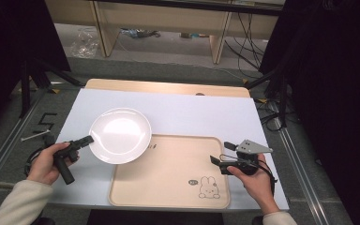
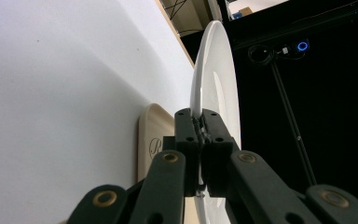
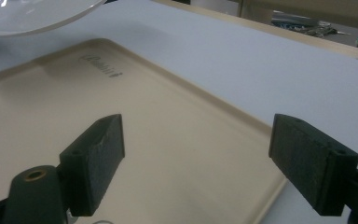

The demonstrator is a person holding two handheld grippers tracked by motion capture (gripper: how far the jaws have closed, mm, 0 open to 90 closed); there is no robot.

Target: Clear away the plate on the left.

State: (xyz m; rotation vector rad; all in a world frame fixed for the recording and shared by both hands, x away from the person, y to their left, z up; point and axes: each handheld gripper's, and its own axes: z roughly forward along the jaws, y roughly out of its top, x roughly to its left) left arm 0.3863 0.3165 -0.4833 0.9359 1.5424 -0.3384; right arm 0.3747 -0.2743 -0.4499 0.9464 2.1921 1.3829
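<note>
A white round plate (image 1: 120,134) hangs above the white table cover, its near edge over the top left corner of a beige tray (image 1: 168,180). My left gripper (image 1: 90,139) is shut on the plate's left rim. In the left gripper view the plate (image 2: 213,79) stands edge-on between the jaws, with my left gripper (image 2: 200,126) clamped on its rim. My right gripper (image 1: 217,162) sits over the tray's right side, open and holding nothing. In the right gripper view my right gripper (image 3: 196,161) has its pads wide apart above the tray (image 3: 168,154), and the plate (image 3: 32,16) floats at the top left.
The tray has a rabbit drawing (image 1: 208,187) near its front right corner. The white cover (image 1: 192,115) spans the table, with a wooden strip (image 1: 168,87) at the back. A black stand (image 1: 28,79) and cables lie on the floor to the left.
</note>
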